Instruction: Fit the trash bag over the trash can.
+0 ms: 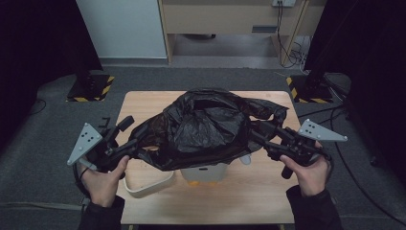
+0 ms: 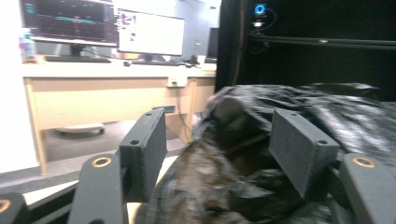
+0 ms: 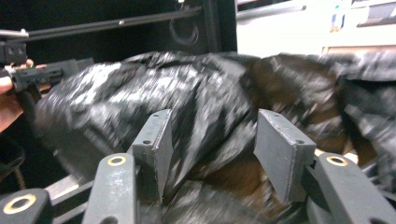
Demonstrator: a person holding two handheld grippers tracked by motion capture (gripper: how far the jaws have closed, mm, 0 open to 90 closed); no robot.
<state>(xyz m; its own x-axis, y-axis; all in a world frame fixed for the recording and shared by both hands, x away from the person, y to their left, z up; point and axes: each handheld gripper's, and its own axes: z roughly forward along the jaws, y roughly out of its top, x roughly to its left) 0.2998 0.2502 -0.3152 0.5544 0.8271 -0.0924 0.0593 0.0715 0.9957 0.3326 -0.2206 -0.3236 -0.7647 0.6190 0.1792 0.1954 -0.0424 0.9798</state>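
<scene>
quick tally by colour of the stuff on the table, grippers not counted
black: 1, the plastic bag
white: 2, the bin under the bag and the shallow tray beside it
total: 3

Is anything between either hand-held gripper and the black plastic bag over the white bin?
Nothing visible. The crumpled black plastic bag lies right between the open jaws of the left hand-held gripper and the right hand-held gripper, draped over the white plastic bin.
</scene>
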